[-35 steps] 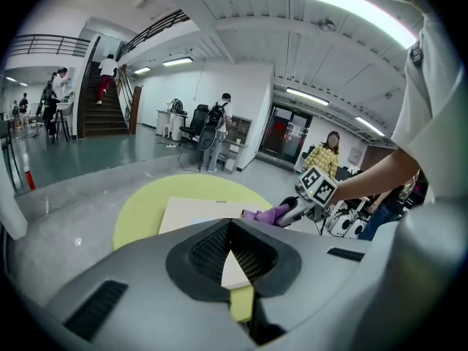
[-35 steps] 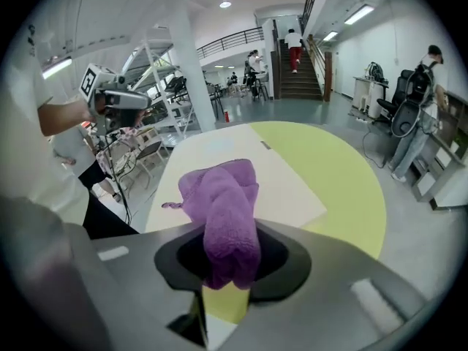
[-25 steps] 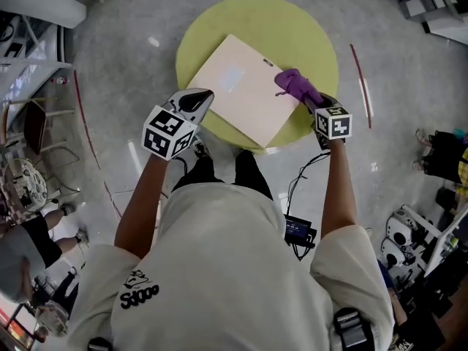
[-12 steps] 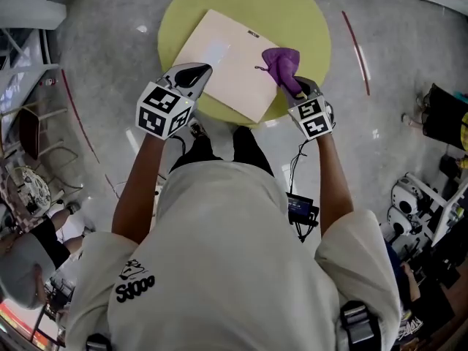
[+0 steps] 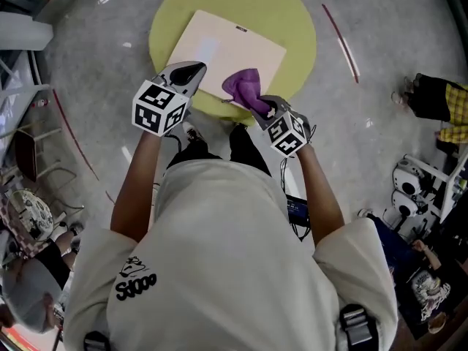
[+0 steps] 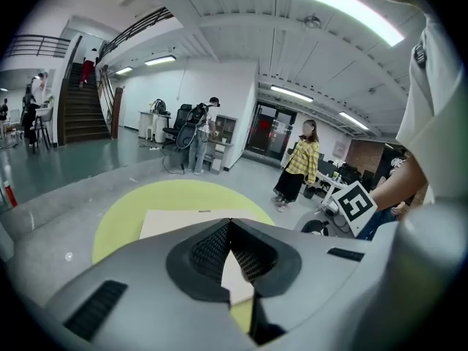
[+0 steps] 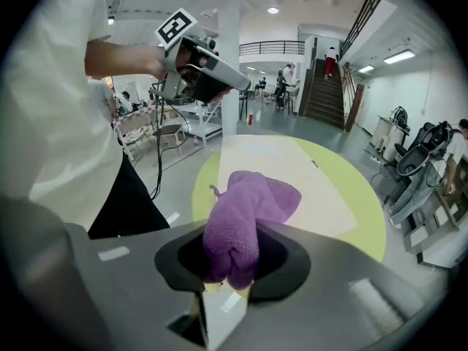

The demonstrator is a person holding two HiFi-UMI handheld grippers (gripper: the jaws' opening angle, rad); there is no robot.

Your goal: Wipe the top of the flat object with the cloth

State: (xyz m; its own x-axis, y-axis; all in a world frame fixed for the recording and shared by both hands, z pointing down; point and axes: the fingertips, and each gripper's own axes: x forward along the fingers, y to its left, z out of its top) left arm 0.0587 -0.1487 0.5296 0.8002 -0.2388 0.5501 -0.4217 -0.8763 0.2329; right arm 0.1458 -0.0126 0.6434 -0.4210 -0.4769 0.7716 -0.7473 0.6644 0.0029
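Observation:
A pale beige flat board [image 5: 227,46] lies on a round yellow-green table [image 5: 296,20]. My right gripper [image 5: 262,107] is shut on a bunched purple cloth [image 5: 243,86], which rests on the board's near edge, about mid-way along it. In the right gripper view the cloth [image 7: 245,214] bulges out between the jaws of that gripper [image 7: 230,273], with the board [image 7: 322,196] beyond. My left gripper [image 5: 191,70] is shut, its tip at the board's near left edge. In its own view the left gripper [image 6: 230,229] has its jaws meeting, with the board [image 6: 168,221] just ahead.
Grey polished floor surrounds the table, with a curved red line [image 5: 340,42] to the right. A chair [image 5: 22,141] stands at the left and white equipment [image 5: 413,185] at the right. A person in a yellow plaid shirt [image 6: 300,163] stands beyond the table, near desks and a staircase [image 6: 80,115].
My right gripper has dragged the purple cloth leftward across the board, from its right corner toward the near edge's middle. The left gripper has stayed at the board's left edge.

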